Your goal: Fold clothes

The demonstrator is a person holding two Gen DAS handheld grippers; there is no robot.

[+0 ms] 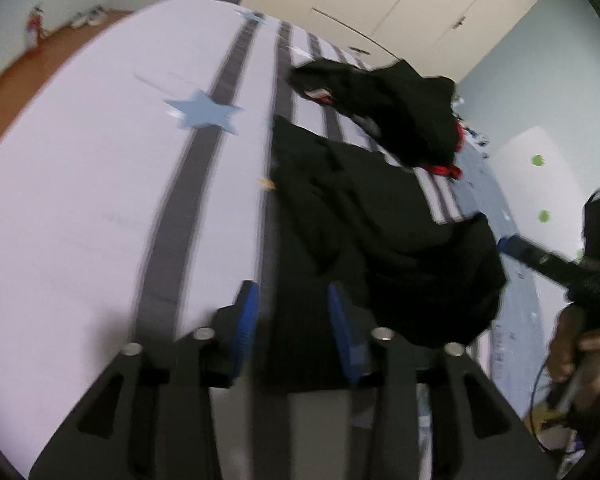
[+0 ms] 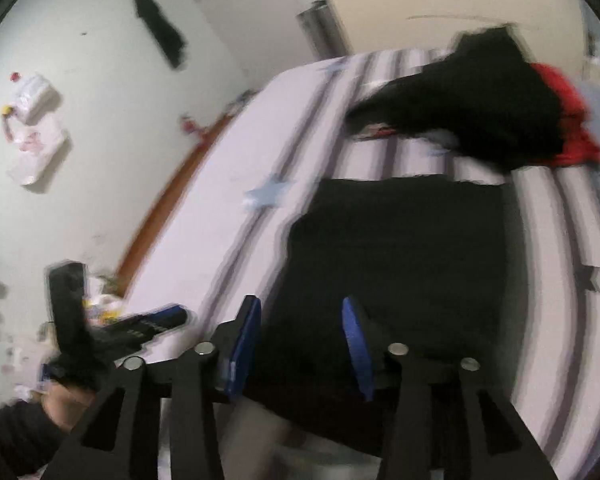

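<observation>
1. Your left gripper (image 1: pixel 292 328) hangs over the near edge of the bed (image 1: pixel 80 200), which is covered in a pale lilac sheet with dark grey stripes and light blue stars. Its blue-padded fingers (image 1: pixel 247 320) stand apart, with nothing pinched between them; the pads touch no cloth.
2. The flat black garment (image 1: pixel 340 208) lies spread on the bed just beyond that gripper. Its near hem runs under the gap between the fingers, and its right side is bunched into a thick fold (edges blurred, so the exact layering is unclear).
3. Your right gripper (image 2: pixel 302 344) is likewise parted and empty, hovering above the near edge of the same black garment (image 2: pixel 400 248), which from this view reads as a roughly squared dark panel lying flat.
4. A crumpled black and red clothing pile (image 1: pixel 400 108) sits farther back on the bed, apart from the flat garment; the red part shows at its right side in the right wrist view (image 2: pixel 560 120).
5. Each camera catches the opposite tool: the right gripper at the right edge of the left wrist view (image 1: pixel 516 246), held in your hand (image 1: pixel 580 348); the left gripper at lower left of the right wrist view (image 2: pixel 156 322).
6. Both views are motion-blurred.
</observation>
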